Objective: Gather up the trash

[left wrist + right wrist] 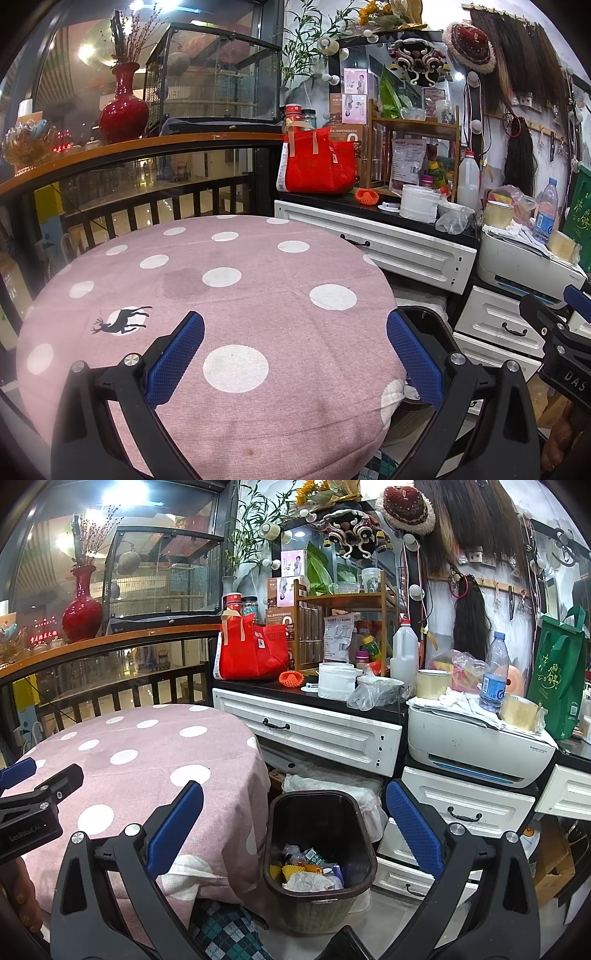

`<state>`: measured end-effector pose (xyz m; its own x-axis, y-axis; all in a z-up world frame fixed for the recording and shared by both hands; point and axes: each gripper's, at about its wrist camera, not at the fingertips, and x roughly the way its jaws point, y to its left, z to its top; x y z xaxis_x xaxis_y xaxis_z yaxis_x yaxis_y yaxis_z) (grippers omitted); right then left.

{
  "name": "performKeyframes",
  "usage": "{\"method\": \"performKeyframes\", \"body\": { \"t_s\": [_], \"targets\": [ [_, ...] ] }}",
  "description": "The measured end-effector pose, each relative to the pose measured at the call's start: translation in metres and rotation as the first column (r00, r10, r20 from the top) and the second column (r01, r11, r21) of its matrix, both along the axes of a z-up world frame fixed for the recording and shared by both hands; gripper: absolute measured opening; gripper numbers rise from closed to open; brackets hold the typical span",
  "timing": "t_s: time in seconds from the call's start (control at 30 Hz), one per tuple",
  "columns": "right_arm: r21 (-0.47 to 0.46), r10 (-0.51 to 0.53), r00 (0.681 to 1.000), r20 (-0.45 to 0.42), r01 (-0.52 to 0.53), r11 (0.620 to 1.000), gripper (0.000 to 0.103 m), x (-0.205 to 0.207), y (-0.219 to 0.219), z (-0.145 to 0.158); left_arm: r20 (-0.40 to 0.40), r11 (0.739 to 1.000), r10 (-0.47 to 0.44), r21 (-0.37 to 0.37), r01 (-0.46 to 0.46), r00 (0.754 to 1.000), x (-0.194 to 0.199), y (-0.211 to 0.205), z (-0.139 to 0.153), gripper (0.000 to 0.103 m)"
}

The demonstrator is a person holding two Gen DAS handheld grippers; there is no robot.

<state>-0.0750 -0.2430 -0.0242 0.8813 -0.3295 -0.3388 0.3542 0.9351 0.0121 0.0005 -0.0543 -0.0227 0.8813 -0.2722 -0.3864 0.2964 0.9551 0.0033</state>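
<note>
A cluttered shop corner holds a round table [229,295] under a pink cloth with white dots, set against a dark railing with a red vase [123,107] on its ledge. Both tongs are released, their blue pads spread wide with nothing between them. The left tongs [295,354] hover over the near part of the tabletop, with a white dot directly between the pads and a small deer print off to their left. The right tongs [295,830] hang past the table's right edge, above a dark bin [319,853] standing on the floor just beside the table; the bin sits between the pads in that view. The trash [308,873] lies in the bottom of the bin: crumpled white paper, a yellow scrap, and some small wrappers. Beyond the right tongs stands a white cabinet [310,734] with black drawer handles, carrying a red bag [253,651], a white tub [338,681] and a crumpled clear plastic bag [369,696]. Further right, a white printer [476,746] carries a water bottle [495,672] and rolls of tape. A green bag [559,675] hangs at the far right.
</note>
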Motion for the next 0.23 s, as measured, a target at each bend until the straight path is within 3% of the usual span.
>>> {"method": "performKeyframes", "body": {
  "t_s": [0.23],
  "targets": [
    [0.001,0.000,1.000,0.000,0.000,1.000,0.098,0.0011,-0.0010,0.0011,-0.010,1.000,-0.006,0.001,0.006,1.000,0.0000,0.0003,-0.0019,0.098]
  ]
}}
